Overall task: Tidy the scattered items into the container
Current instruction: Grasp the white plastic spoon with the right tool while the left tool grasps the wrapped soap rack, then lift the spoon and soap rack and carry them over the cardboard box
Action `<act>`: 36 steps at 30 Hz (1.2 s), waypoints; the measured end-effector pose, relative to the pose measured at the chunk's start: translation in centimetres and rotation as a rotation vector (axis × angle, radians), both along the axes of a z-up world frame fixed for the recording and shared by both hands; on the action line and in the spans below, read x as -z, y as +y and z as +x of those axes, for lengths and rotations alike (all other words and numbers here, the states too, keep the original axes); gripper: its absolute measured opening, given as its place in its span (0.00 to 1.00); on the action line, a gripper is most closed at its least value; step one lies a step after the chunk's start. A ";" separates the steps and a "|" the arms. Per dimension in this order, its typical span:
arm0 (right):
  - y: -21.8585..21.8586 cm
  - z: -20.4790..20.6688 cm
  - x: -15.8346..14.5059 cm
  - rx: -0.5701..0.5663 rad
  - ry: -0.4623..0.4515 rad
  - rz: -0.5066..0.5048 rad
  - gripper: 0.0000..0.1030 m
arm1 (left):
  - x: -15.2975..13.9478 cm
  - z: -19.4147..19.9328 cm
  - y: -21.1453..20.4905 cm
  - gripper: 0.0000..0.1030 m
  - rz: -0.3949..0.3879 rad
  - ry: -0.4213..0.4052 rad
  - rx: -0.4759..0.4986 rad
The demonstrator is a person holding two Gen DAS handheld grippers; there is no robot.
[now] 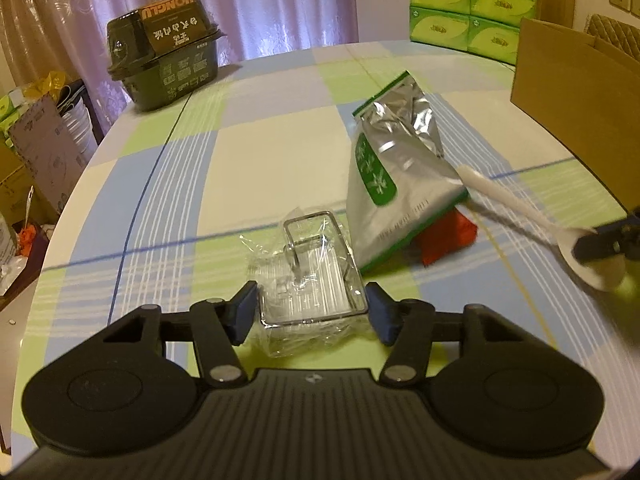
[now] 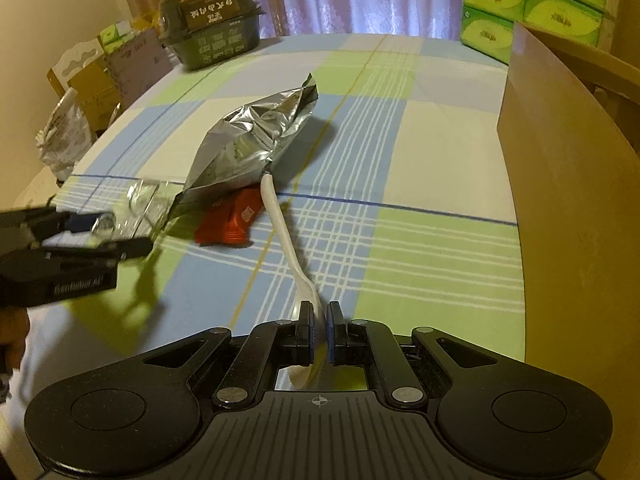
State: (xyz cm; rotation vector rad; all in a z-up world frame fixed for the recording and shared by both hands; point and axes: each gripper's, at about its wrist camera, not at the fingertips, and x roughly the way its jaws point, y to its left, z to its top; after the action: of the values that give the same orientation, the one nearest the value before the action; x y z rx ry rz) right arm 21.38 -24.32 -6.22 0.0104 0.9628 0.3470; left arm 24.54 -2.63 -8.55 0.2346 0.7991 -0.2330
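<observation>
White plastic spoon [image 2: 280,216] sits pinched in the right tool [image 2: 319,334]; left tool [image 1: 312,312] gapes around a clear packet [image 1: 308,280].

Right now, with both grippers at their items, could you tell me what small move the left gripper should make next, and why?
Probably close the left gripper. Its jaws stand open on either side of the clear plastic-wrapped tray, which lies on the tablecloth ungripped. The right gripper already sits narrowed around the white spoon at its bowl end. Once the tray is pinched, lifting toward the cardboard box looks sensible.
</observation>
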 end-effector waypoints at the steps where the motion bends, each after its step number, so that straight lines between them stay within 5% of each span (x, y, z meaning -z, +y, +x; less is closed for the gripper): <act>1: -0.1 -0.3 -0.1 0.005 0.005 0.011 0.08 | -0.1 -0.7 0.1 0.51 0.002 0.002 0.002; 18: 0.4 -7.3 -0.6 0.049 0.023 0.092 0.08 | -1.4 -11.9 -0.7 0.50 -0.054 0.054 0.029; 32: -0.1 -8.5 -0.4 0.087 0.031 0.121 0.08 | -0.6 -12.9 -1.3 0.58 0.006 0.080 -0.010; 36: -0.1 -8.4 -0.3 0.084 0.027 0.123 0.08 | -0.6 -13.0 -1.4 0.50 0.000 0.089 -0.018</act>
State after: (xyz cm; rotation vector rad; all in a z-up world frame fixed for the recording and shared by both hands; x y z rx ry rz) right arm 13.03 -24.41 -5.88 0.1674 0.9632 0.3287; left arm 11.54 -3.99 -7.91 0.2186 0.8894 -0.2278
